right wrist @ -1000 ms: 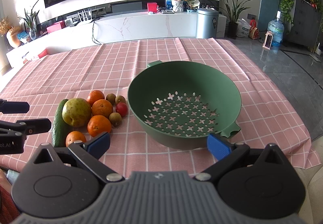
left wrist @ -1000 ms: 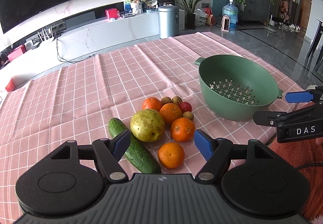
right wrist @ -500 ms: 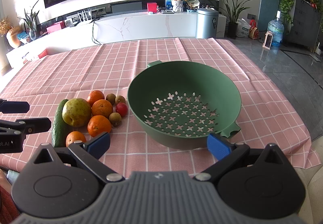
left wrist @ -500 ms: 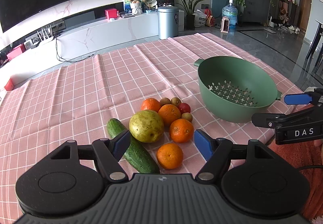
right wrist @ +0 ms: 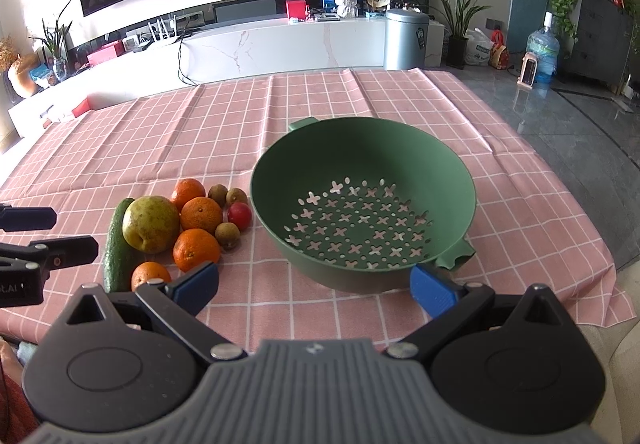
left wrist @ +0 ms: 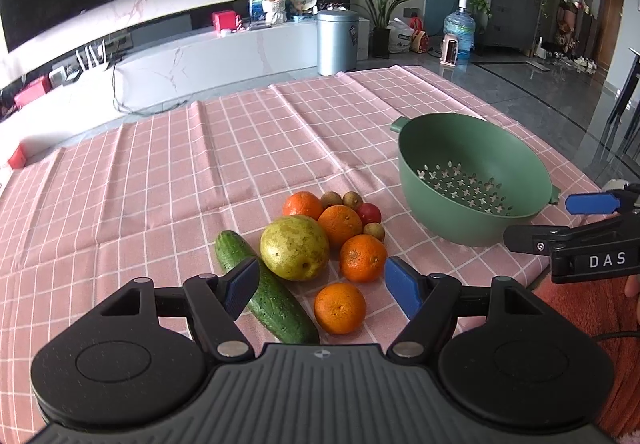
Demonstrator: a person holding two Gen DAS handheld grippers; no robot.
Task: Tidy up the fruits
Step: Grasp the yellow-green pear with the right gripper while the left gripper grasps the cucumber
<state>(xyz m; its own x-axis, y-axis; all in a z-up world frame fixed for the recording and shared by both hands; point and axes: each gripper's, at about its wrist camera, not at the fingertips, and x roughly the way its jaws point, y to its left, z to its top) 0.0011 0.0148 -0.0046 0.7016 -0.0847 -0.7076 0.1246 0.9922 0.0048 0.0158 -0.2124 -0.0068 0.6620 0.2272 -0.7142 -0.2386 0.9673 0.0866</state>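
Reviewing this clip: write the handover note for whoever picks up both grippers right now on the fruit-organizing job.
Left gripper: open, holding nothing, hovering over the near end of the fruit pile.
Right gripper: open, holding nothing, in front of the green colander.
Pile on the pink checked tablecloth, left of the colander: four oranges, nearest one, a pear, a cucumber, a small red fruit and three small brown fruits, one at.
Done: nothing; the colander is empty.
Left: probably move all the fruit into the colander. The nearest orange looks like the easiest start for the left gripper.
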